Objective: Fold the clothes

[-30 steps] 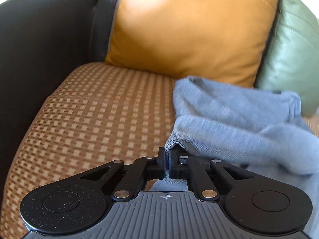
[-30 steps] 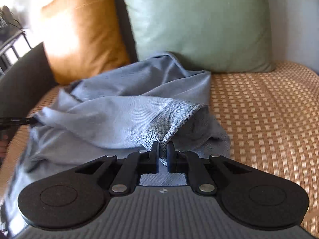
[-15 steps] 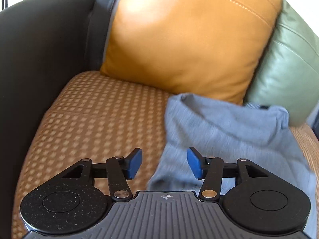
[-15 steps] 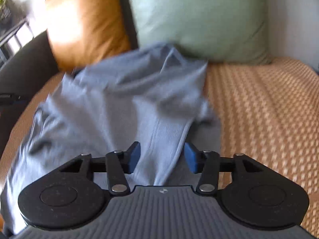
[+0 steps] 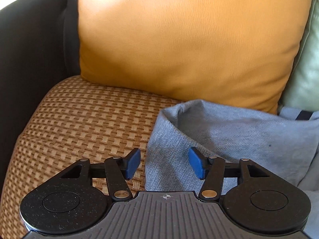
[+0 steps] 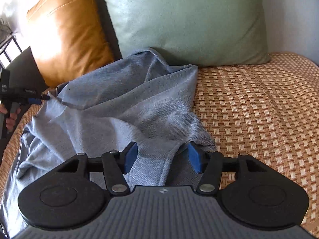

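A grey-blue garment (image 5: 229, 135) lies crumpled on the woven seat of a sofa, its far edge against the cushions. In the right wrist view the garment (image 6: 119, 103) spreads from the centre to the lower left. My left gripper (image 5: 163, 159) hovers over the garment's left edge, its jaws apart and closing, cloth beneath them but not pinched. My right gripper (image 6: 162, 155) hangs over the garment's near right fold, its jaws opening, and the blue pads (image 6: 194, 160) touch no cloth. The left gripper (image 6: 39, 99) also shows at the garment's far left corner, held by a hand (image 6: 12, 117).
An orange cushion (image 5: 179, 39) and a green cushion (image 6: 187, 18) lean against the sofa back. The brown woven seat mat (image 6: 259, 107) stretches bare to the right of the garment and to its left (image 5: 79, 123). A dark armrest (image 5: 30, 49) bounds the left side.
Both grippers let go of the garment's hem and opened. The cloth dropped onto the seat. The left gripper moved forward toward the orange cushion, and the right shifted slightly.
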`<action>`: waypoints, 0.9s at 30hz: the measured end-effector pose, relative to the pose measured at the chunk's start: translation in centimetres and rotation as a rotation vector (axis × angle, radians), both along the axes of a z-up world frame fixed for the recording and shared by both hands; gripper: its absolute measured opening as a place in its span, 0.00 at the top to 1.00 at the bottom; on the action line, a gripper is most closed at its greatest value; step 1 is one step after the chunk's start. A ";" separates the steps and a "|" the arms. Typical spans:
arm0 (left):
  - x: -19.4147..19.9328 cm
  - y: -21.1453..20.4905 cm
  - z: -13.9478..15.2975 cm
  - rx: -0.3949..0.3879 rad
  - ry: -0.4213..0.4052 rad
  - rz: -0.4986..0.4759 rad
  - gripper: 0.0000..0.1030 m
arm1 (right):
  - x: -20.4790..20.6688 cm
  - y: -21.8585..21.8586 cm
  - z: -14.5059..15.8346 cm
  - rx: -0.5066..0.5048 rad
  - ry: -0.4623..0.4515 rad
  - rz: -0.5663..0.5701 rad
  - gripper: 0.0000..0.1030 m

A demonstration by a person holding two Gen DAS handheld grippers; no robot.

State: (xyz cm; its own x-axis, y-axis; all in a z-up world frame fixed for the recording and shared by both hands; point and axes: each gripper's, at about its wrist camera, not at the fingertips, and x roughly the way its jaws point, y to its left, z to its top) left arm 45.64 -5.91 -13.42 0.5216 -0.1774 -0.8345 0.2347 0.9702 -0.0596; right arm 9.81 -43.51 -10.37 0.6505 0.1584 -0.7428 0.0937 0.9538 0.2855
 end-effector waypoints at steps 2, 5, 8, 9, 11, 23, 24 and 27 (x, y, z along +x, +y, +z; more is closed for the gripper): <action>0.2 -0.1 -0.6 -0.006 0.011 -0.012 0.94 | 0.4 -0.3 -0.5 0.027 0.006 -0.010 0.41; 0.0 -0.2 -0.4 -0.036 -0.013 -0.025 1.00 | 0.7 -0.5 -0.7 0.065 0.016 -0.016 0.41; 0.1 0.5 0.5 -0.083 -0.038 -0.018 1.00 | 0.5 -0.7 -0.2 0.092 0.013 -0.013 0.42; 0.1 0.8 0.8 -0.090 -0.047 -0.015 1.00 | 0.4 -0.7 -0.1 0.101 0.012 -0.013 0.42; 0.3 1.1 1.2 -0.096 -0.063 0.008 1.00 | 0.1 -0.9 0.2 0.122 0.009 -0.019 0.42; 1.0 3.5 2.9 -0.190 -0.117 0.124 1.00 | 1.7 -1.5 -0.5 0.330 -0.008 -0.067 0.96; 1.1 3.8 2.8 -0.192 -0.123 0.142 1.00 | 1.8 -1.6 0.2 0.333 -0.058 -0.070 0.96; 1.6 4.8 2.1 -0.198 -0.134 0.206 1.00 | 2.7 -2.3 2.2 0.324 -0.190 -0.102 0.96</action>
